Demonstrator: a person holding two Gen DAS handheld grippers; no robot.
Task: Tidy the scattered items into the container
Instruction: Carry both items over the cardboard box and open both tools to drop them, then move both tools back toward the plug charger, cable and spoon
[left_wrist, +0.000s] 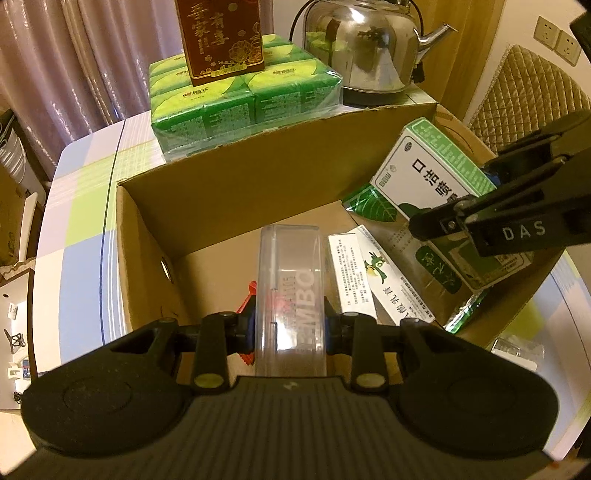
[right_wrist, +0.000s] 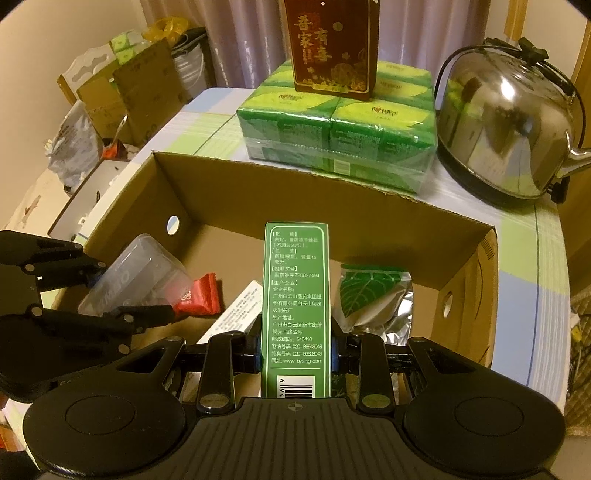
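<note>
A lived-in home, I'd say, at the dining table.

I see a checked tablecloth (right_wrist: 524, 295), a steel kettle (right_wrist: 506, 122), a wrapped tissue pack (right_wrist: 332, 133), curtains (left_wrist: 74, 55), a quilted chair back (left_wrist: 528, 92) and wall sockets (left_wrist: 557, 40).

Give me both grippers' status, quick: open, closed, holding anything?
Left gripper: closed on the clear plastic case, over the cardboard box.
Right gripper: closed on the green medicine box, over the same box.
</note>
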